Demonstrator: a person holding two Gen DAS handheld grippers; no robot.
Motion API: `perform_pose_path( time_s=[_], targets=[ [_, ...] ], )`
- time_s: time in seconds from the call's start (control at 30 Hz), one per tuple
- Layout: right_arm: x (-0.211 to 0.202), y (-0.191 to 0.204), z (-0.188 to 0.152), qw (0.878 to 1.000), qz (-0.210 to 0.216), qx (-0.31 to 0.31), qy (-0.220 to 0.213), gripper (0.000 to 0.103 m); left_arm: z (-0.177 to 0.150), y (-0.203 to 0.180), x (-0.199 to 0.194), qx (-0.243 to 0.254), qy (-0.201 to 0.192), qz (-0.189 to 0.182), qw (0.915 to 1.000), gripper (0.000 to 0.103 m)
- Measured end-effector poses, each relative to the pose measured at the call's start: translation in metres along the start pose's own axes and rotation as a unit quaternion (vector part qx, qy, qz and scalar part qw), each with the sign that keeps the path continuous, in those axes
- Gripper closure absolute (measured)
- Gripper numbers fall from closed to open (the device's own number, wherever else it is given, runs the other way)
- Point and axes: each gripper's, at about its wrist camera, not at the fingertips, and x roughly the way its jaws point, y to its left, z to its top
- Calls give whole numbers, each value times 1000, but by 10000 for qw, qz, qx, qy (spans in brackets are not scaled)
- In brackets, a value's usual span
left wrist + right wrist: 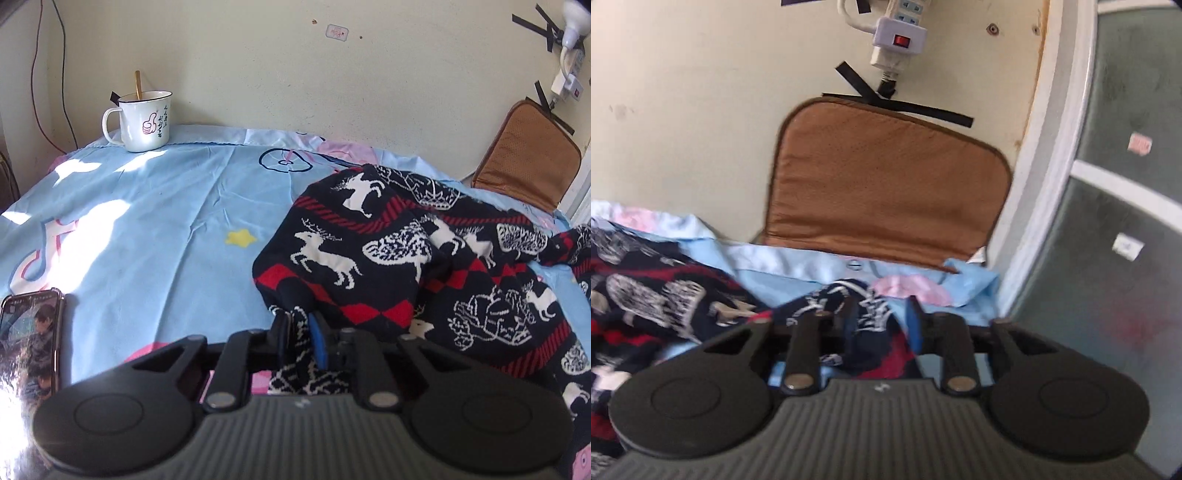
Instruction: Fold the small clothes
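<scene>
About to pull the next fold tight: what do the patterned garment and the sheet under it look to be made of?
The garment looks like thick, matte jacquard knit, probably wool or acrylic: the reindeer motifs have stepped, fuzzy edges and the folds are bulky. The bed sheet looks like thin, smooth woven cotton or polyester: fine sharp creases, flat printed pictures. Both are guesses from looks alone.

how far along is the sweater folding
Early stage. Done: both grippers have a grip; the left gripper is shut on the near edge of the reindeer sweater, and the right gripper pinches another part of it. In hand: the sweater, bunched and crumpled on the blue sheet. Left: no neat fold shows yet, so spreading and folding remain.
</scene>
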Motion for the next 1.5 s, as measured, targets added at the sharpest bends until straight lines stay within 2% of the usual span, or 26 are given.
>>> perform_pose_path(
  time_s=[0.03, 0.07, 0.1, 0.17, 0.27, 0.33, 0.37, 0.43, 0.47, 0.5, 0.57, 0.6, 0.67, 0.77, 0.87, 0.93, 0.97, 1.0, 1.03, 1.07, 1.13, 1.2, 1.27, 1.37, 1.43, 1.5],
  targets=[
    [-9, 5, -5, 9983, 505, 298, 14, 53, 3, 4, -2, -83, -36, -30, 10000, 89],
    [-16, 9, -11, 9910, 1191, 598, 124, 53, 7, 9, -5, -164, -112, -42, 9998, 89],
    [-20, 15, -18, 9749, 2013, 890, 333, 51, 12, 12, -8, -216, -217, -8, 9995, 90],
    [-30, 31, -33, 9507, 2852, 1056, 600, 43, 23, 19, -15, -275, -453, 213, 9984, 90],
    [-43, 54, -56, 9416, 3180, 751, 810, 34, 48, 33, -24, -387, -802, 751, 9932, 91],
    [-50, 68, -68, 9384, 3282, 592, 905, 31, 69, 48, -20, -564, -980, 1297, 9851, 90],
    [-50, 69, -74, 9373, 3314, 558, 921, 30, 76, 54, -14, -679, -971, 1482, 9818, 89],
    [-51, 71, -80, 9309, 3454, 630, 1005, 28, 86, 65, 2, -919, -733, 2173, 9690, 90],
    [-50, 72, -83, 9264, 3541, 700, 1072, 28, 86, 64, 4, -913, -626, 2129, 9708, 90],
    [-52, 71, -86, 9233, 3599, 744, 1113, 28, 80, 60, -1, -774, -626, 1757, 9794, 87],
    [-59, 71, -87, 9209, 3677, 740, 1063, 27, 61, 43, -15, -337, -560, 1226, 9903, 77],
    [-65, 70, -91, 9184, 3737, 770, 1049, 26, 49, 34, -22, -132, -494, 968, 9940, 72],
    [-66, 64, -93, 9156, 3780, 846, 1076, 26, 17, 13, -36, 219, -267, 243, 9991, 56],
    [-62, 51, -96, 9097, 3844, 1152, 1073, 26, -31, -14, -46, 571, 255, -593, 9963, 49],
    [-52, 43, -101, 9005, 3901, 1529, 1165, 26, -73, -32, -48, 573, 816, -1292, 9866, 40],
    [-42, 45, -104, 8902, 4014, 1717, 1301, 26, -96, -40, -44, 325, 1211, -1735, 9768, 41],
    [-40, 48, -105, 8849, 4085, 1775, 1359, 26, -104, -43, -41, 259, 1339, -1837, 9735, 51],
    [-37, 52, -106, 8770, 4220, 1821, 1402, 26, -111, -47, -39, 221, 1426, -1905, 9710, 62],
    [-36, 57, -106, 8705, 4351, 1813, 1415, 26, -118, -50, -37, 199, 1482, -1923, 9699, 91],
    [-37, 62, -104, 8666, 4446, 1763, 1418, 25, -121, -53, -38, 191, 1431, -1814, 9727, 95],
    [-43, 71, -97, 8727, 4455, 1550, 1260, 25, -113, -39, -47, -59, 1139, -1777, 9774, 95],
    [-45, 69, -91, 8699, 4515, 1622, 1149, 25, -93, -6, -66, -584, 580, -1558, 9844, 95],
    [-46, 61, -91, 8666, 4532, 1805, 1050, 25, -78, 31, -79, -1106, 228, -1358, 9843, 96],
    [-44, 55, -97, 8745, 4330, 1928, 1031, 25, -72, 62, -70, -1520, 291, -716, 9854, 96],
    [-40, 55, -102, 8716, 4304, 2058, 1129, 25, -77, 66, -55, -1685, 549, -698, 9817, 95],
    [-40, 58, -105, 8722, 4302, 2009, 1176, 25, -81, 64, -44, -1606, 652, -594, 9831, 95]
  ],
)
